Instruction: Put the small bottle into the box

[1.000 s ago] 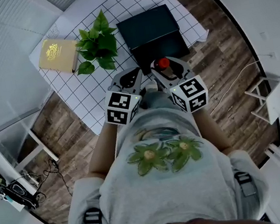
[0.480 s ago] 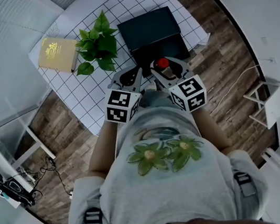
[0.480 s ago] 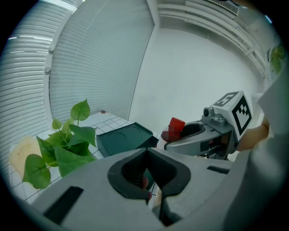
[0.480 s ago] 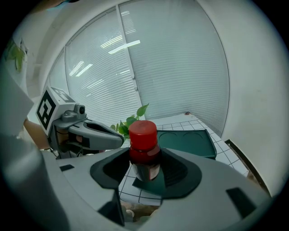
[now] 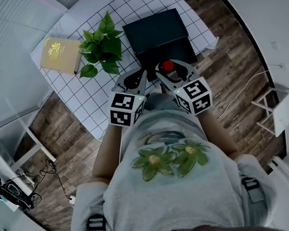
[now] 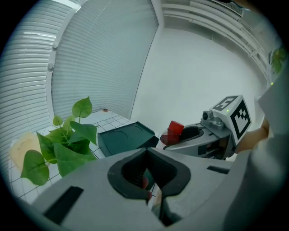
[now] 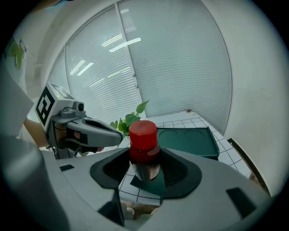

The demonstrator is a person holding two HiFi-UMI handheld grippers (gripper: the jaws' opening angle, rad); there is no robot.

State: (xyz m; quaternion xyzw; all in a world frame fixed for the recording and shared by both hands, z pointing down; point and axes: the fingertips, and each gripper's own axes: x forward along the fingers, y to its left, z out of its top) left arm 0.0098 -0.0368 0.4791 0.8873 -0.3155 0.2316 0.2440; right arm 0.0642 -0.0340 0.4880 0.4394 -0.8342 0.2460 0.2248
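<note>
My right gripper [image 7: 145, 168] is shut on the small bottle [image 7: 144, 151], a dark bottle with a red cap [image 5: 167, 65] that stands upright between the jaws. In the left gripper view the same bottle [image 6: 174, 132] shows at the right, held by the right gripper [image 6: 192, 137]. The dark green box [image 5: 156, 33] lies on the checked table just ahead of both grippers, its lid [image 7: 187, 140] laid open. My left gripper [image 5: 139, 80] is held beside the right one, jaws closed with nothing between them [image 6: 151, 178].
A leafy green plant [image 5: 101, 45] stands left of the box. A yellow book [image 5: 60, 55] lies at the table's far left corner. The white checked cloth [image 5: 82, 89] covers the table, with wooden floor around it. Window blinds [image 7: 171, 63] lie beyond.
</note>
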